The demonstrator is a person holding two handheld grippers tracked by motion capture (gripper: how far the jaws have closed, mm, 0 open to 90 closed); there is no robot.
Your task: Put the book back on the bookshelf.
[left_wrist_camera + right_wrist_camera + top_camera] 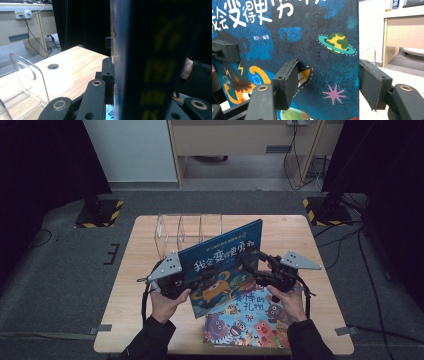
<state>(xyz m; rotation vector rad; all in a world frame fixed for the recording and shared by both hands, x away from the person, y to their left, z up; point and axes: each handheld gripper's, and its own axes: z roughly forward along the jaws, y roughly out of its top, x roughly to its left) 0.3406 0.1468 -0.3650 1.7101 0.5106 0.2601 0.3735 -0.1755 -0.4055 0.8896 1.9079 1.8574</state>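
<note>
Left gripper [187, 282] clamps the blue picture book [225, 257] upright, ready for the clear rack [187, 232]. Right gripper [255, 265] straddles its edge, jaws apart, steadying without pinching.

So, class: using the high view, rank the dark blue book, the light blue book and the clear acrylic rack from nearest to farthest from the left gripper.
1. Dark blue book, clamped in the left gripper.
2. Light blue book, flat, toward the near right.
3. Clear acrylic rack, behind, at the table's far edge.
</note>
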